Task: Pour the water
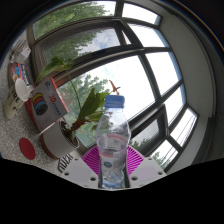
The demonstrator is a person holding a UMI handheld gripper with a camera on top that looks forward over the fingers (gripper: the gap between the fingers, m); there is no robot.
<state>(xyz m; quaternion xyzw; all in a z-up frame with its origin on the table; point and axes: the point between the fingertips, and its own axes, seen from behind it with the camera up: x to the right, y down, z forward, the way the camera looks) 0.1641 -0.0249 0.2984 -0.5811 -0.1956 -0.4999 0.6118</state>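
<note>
A clear plastic water bottle (113, 140) with a blue cap and a pale label stands upright between my fingers. My gripper (113, 165) is shut on the bottle: the magenta pads (95, 160) press on its lower body from both sides. The bottle is lifted, with the window behind it. I see no cup or other vessel for the water in this view.
A large bay window (140, 70) fills the background, with trees outside. A potted green plant (85, 105) stands to the left behind the bottle. A colourful box (42, 108) and a red round object (27, 148) lie further left on a ledge.
</note>
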